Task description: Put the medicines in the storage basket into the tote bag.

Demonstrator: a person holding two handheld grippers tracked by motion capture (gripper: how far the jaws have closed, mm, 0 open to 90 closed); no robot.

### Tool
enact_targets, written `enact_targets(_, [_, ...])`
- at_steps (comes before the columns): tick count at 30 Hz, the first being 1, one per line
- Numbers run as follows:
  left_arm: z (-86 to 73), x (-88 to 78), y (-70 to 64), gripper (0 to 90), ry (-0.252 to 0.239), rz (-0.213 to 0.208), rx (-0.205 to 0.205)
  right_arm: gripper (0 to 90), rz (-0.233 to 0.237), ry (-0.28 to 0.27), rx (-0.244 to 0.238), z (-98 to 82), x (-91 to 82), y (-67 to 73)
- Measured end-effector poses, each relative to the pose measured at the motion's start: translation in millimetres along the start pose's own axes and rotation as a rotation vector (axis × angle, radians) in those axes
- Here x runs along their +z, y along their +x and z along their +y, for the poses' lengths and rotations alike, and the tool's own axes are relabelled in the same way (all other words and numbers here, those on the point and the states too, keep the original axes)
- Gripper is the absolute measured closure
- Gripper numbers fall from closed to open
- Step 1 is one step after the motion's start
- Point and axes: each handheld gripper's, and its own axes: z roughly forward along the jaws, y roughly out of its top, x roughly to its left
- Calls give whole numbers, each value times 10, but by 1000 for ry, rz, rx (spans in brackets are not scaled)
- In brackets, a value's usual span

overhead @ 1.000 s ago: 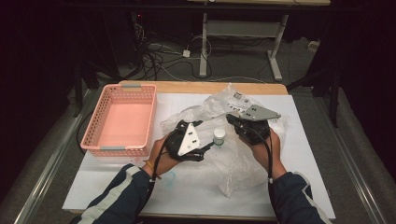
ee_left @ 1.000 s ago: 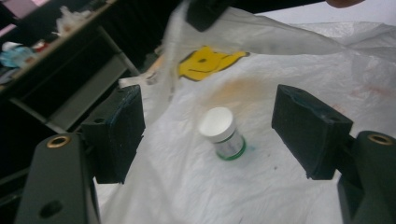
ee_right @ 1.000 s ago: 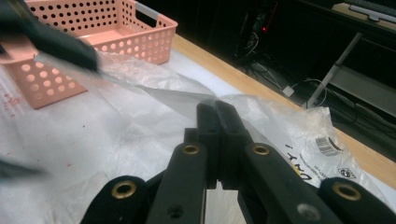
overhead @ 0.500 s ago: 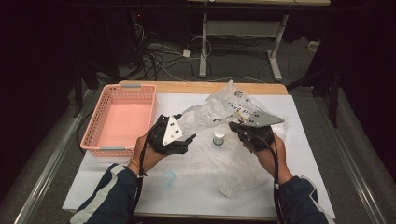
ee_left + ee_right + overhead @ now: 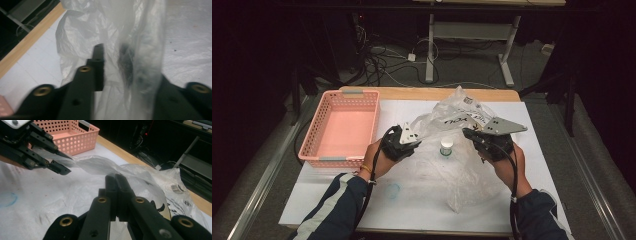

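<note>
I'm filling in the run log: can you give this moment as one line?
left claw: jaws just closing on plastic bag edge | right claw: shut on bag | small bottle: upright under bag | pink basket: empty

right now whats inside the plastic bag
A small white-capped bottle stands upright on the table, seen through the clear bag. Crumpled folds near both grippers hide whether anything else lies inside.

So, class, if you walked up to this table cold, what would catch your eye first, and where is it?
Most likely the crumpled clear plastic bag stretched across the middle of the white table between two hand-held grippers. The right gripper is shut on one edge; the left gripper has just been closing on the other, with film between its jaws. Next, the empty pink basket at the left, and the small white-capped bottle under the bag.
</note>
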Motion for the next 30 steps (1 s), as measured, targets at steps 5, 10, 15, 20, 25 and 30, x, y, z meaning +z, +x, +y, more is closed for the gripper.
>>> enact_targets(5, [-46,24,22,865,-13,-49,-33,840,0,3,-1,-31,-32,19])
enact_targets(10, [-55,22,-5,872,-19,-45,-24,659,-10,-16,18,-111,-179,75])
enact_targets(15, [-73,16,-21,872,-30,-44,-28,458,8,-52,7,-192,-412,197])
enact_targets(20, [-89,30,-40,872,-32,-45,-23,333,71,13,-24,-446,-577,327])
enact_targets(25, [-90,52,-58,872,-29,-45,-13,252,136,104,10,-797,-570,388])
enact_targets(30, [-88,76,-75,872,-26,-45,-8,218,165,231,-18,-984,-363,426])
